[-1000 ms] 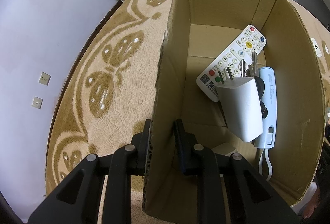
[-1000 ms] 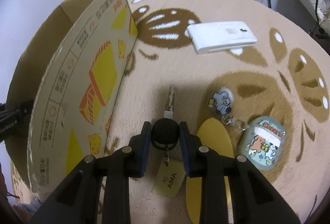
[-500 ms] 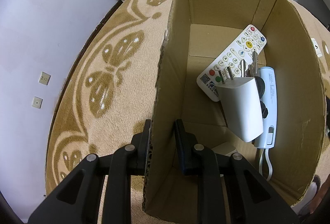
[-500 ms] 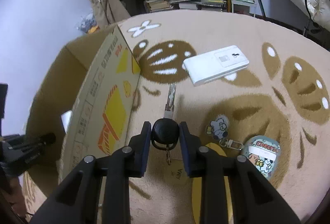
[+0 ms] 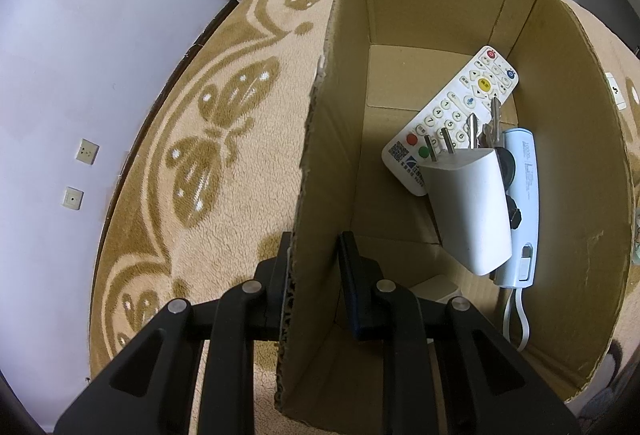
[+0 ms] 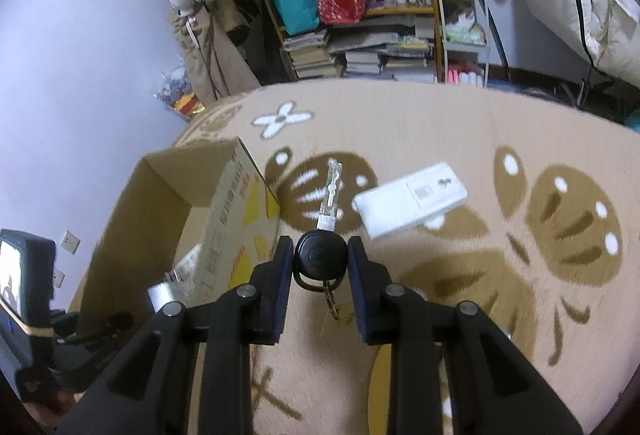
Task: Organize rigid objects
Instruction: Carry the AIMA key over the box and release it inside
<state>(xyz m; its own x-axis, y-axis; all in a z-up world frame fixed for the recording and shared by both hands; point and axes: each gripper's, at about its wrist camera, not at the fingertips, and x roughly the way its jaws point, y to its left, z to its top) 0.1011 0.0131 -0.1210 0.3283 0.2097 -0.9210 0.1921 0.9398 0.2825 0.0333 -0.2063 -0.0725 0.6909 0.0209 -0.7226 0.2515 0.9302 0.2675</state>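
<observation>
The right tool (image 6: 320,263) is clenched on the black head of a key (image 6: 320,259), blade pointing forward, a ring and small tag dangling below; the key hangs in the air above the carpet (image 6: 460,139). The left tool (image 5: 314,267) is clamped on the near left wall of the cardboard box (image 5: 332,139), 1 finger outside, 1 inside.

Inside the box lie a remote (image 5: 452,115), a white charger (image 5: 468,207), a pale blue device (image 5: 524,195) and other keys. A white case (image 6: 412,199) lies on the carpet just beyond the key.

The grip is on a rounded head, so the key could swivel or slip out on the way. The dangling tag might snag the box rim and tug it free.
</observation>
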